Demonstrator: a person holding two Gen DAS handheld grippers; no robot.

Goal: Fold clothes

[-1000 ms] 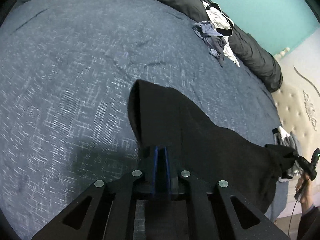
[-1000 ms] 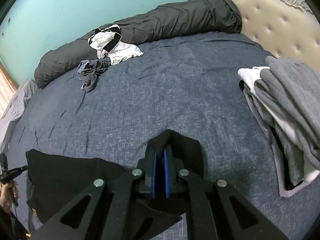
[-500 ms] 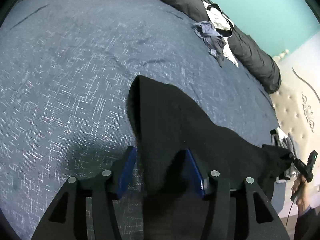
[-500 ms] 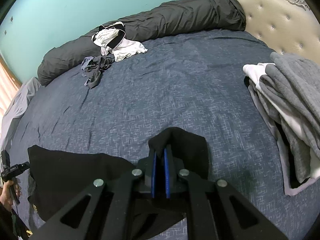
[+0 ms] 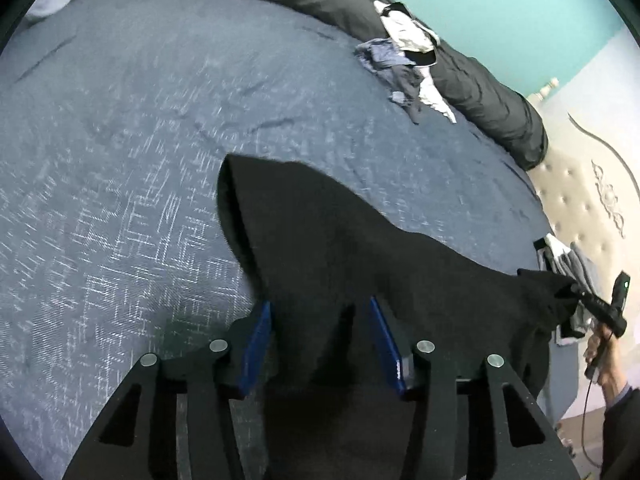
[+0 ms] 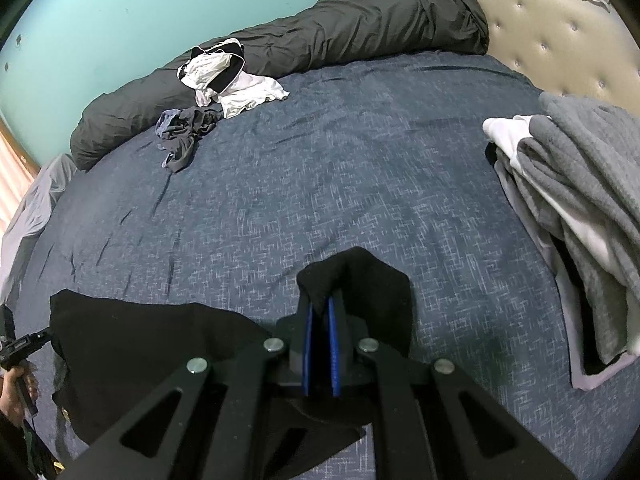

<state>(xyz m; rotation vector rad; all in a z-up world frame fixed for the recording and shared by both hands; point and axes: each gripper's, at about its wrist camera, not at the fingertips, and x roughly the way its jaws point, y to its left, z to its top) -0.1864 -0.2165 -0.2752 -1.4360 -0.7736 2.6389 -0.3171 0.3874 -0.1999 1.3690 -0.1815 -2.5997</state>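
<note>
Left wrist view: the left gripper (image 5: 320,344), a black two-finger tool with blue pads (image 5: 256,350), stands with its jaws apart. They have just been opening, then eased slightly inward. A fold of the black fabric garment (image 5: 340,248) lies between the pads, and neither pad presses on it. The garment is spread flat across the near part of the dark blue, white-flecked bedspread (image 5: 120,160), one pointed corner reaching toward the middle of the bed.

Right wrist view: the right gripper (image 6: 320,344), of the same build, has its jaws drawn close together and pinches another corner of the same black garment (image 6: 360,280), which rises in a small peak above the blue pads (image 6: 307,352). The rest of the garment extends to the left along the near edge of the bedspread (image 6: 320,160).

A long, dark grey rolled duvet (image 6: 320,40) lies along the far side of the bed against the turquoise wall (image 6: 120,0). A crumpled white-and-black garment (image 6: 224,76) rests partly on the duvet, and a small grey-blue bundle (image 6: 184,132) lies just beside it. A stack of grey and white clothes (image 6: 580,208) sits at the right, near the cream tufted headboard (image 6: 560,40).
</note>
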